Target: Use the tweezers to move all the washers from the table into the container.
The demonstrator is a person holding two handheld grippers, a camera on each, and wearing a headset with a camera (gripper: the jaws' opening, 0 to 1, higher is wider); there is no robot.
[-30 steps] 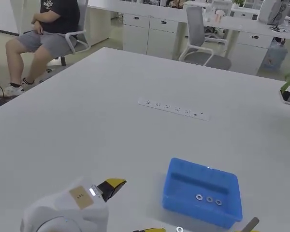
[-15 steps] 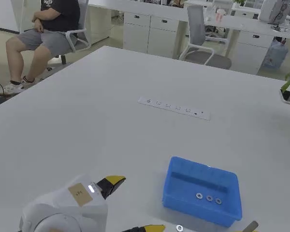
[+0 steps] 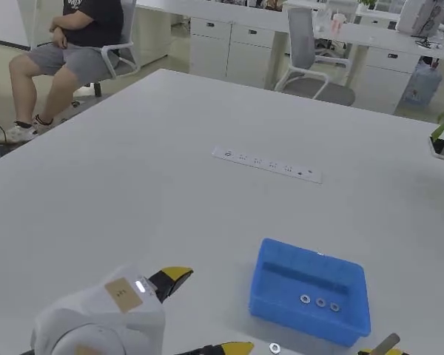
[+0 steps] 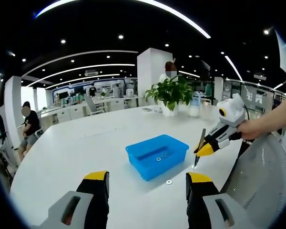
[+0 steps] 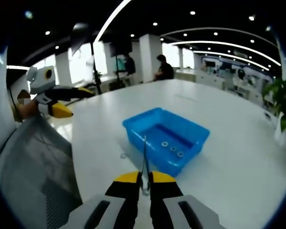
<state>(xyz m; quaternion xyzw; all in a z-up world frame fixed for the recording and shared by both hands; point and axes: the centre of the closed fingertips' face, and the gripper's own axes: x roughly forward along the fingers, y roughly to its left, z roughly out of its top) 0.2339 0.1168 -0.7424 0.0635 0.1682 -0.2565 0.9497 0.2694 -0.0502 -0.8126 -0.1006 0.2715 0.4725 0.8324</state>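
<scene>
**Tweezers pinched, one washer outside the blue tub**

The container was a shallow rectangular tub of bright blue plastic. It was smooth and faintly glossy, with rounded corners and a turned-out rim. On its floor lay three washers, small flat metal rings set close together in a short row. A loose washer of the same kind lay on the table, just outside the container's near wall.

The right gripper had its black, yellow-tipped jaws pressed together on the tweezers, a thin grey metal pair. The tweezers pointed toward the container's near wall, and their tip was low by the loose washer. Whether the tip touched the table could not be told. The left gripper had a white body and the same yellow tips. It sat on the near side of the container with its jaws wide apart and nothing between them.

The table was broad, white and matte. A slim white power strip lay flat on it, well beyond the container's far wall. A leafy potted plant stood farther off on the same surface.

Past the container the room was an open office. It had white cabinets, a grey office chair, a seated person and rows of round ceiling lights.
</scene>
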